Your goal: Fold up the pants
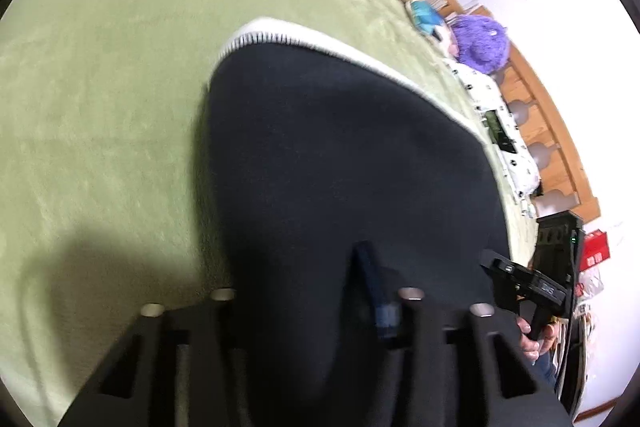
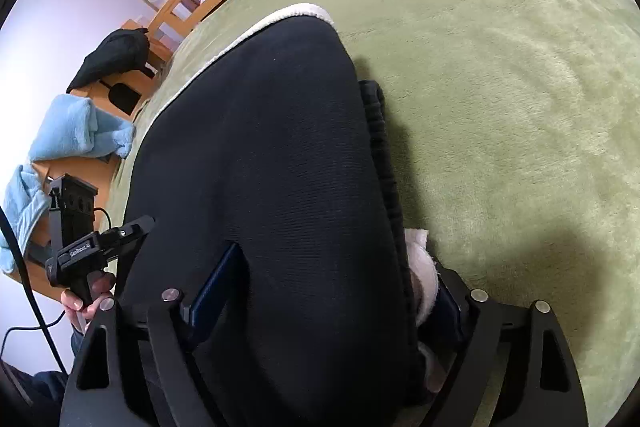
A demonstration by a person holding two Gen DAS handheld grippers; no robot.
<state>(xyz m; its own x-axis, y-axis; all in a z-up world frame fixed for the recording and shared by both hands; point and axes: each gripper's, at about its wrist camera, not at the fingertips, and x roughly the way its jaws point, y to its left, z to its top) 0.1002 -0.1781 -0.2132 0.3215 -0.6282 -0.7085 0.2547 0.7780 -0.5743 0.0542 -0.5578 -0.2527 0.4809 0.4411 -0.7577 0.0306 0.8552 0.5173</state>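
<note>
The pants (image 1: 344, 155) are black with a white fleece lining and lie on the green blanket (image 1: 112, 99). In the left wrist view my left gripper (image 1: 316, 311) is shut on the near edge of the pants, and cloth drapes over its fingers. In the right wrist view my right gripper (image 2: 320, 307) is shut on the pants (image 2: 272, 155) at the ribbed waistband, with white lining bunched at its right finger. The right gripper also shows in the left wrist view (image 1: 520, 287), and the left gripper in the right wrist view (image 2: 96, 247).
The green blanket (image 2: 500, 87) covers a bed with a wooden frame (image 1: 540, 115). A purple plush toy (image 1: 484, 43) and a white patterned pillow (image 1: 496, 115) lie at the bed's edge. Blue towels (image 2: 76, 131) and a black garment (image 2: 112, 55) sit beyond the bed.
</note>
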